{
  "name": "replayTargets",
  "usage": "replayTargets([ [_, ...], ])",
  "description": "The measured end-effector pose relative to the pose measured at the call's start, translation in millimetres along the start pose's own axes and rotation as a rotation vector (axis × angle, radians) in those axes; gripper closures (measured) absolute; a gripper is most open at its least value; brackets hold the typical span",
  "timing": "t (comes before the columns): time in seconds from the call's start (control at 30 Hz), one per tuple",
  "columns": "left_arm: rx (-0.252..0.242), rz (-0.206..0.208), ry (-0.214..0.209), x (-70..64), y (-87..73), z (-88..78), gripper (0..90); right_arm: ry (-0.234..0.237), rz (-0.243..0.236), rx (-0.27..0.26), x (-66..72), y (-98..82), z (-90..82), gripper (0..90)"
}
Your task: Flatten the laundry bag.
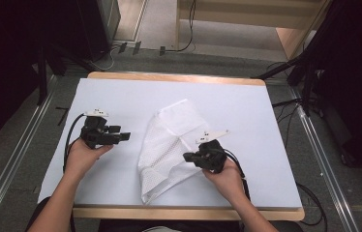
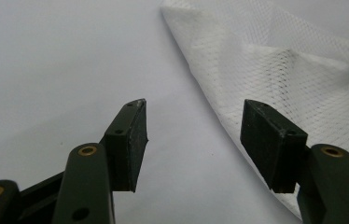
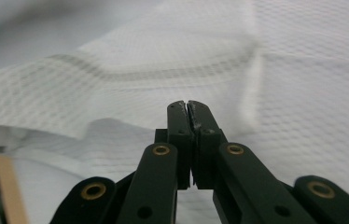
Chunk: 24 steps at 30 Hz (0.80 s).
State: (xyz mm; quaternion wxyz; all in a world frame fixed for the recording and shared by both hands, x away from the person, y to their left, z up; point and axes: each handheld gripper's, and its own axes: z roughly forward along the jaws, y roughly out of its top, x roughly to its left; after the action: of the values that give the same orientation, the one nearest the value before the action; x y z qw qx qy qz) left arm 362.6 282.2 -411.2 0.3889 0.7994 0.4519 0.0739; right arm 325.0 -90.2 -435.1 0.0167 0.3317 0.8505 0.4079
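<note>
A white mesh cloth (image 1: 165, 137) lies crumpled and partly folded in the middle of the white-covered table (image 1: 121, 94). My left gripper (image 1: 125, 137) hovers to the left of it, jaws open and empty. In the left gripper view the cloth (image 2: 294, 70) lies just beyond the right pad, with my left gripper (image 2: 193, 135) over bare table. My right gripper (image 1: 188, 157) is at the cloth's right edge, pointing left over it. In the right gripper view its jaws (image 3: 189, 109) are pressed together with no cloth seen between them, and the mesh cloth (image 3: 163, 60) spreads beyond.
The table's wooden edge (image 1: 188, 213) runs along the front and back. Dark stands and cables (image 1: 285, 104) lie on the floor to the right, and metal rails (image 1: 14, 159) flank the table. Bare white surface lies left and right of the cloth.
</note>
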Motion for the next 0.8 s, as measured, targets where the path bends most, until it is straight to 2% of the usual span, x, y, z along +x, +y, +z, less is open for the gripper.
replayTargets([
  [0.17,0.000,0.001,0.001,0.1,0.0,0.1,42.1,-0.059,0.049,-0.006,-25.4,0.2,-2.6,90.0],
  [0.27,0.000,0.001,0.003,0.5,-0.1,-0.3,42.1,-0.089,0.073,0.012,-38.9,-2.7,0.5,90.0],
  [0.4,-0.001,0.000,0.000,0.6,-0.2,-0.7,42.1,-0.083,0.116,0.065,-51.7,-6.5,17.6,90.0],
  [0.47,-0.005,0.000,0.002,0.6,-0.4,-0.6,42.1,-0.065,0.118,0.079,-51.0,-5.0,25.5,90.0],
  [0.53,-0.003,0.001,0.004,0.9,-0.5,-0.8,42.1,-0.028,0.114,0.076,-46.7,-1.7,33.8,89.8],
  [0.6,-0.002,0.000,0.007,1.3,-0.7,-1.3,42.1,-0.013,0.094,0.071,-40.0,3.0,40.5,89.7],
  [0.8,-0.009,-0.008,0.012,3.1,-2.2,-4.3,42.2,0.020,0.049,0.018,-24.0,21.6,47.7,89.5],
])
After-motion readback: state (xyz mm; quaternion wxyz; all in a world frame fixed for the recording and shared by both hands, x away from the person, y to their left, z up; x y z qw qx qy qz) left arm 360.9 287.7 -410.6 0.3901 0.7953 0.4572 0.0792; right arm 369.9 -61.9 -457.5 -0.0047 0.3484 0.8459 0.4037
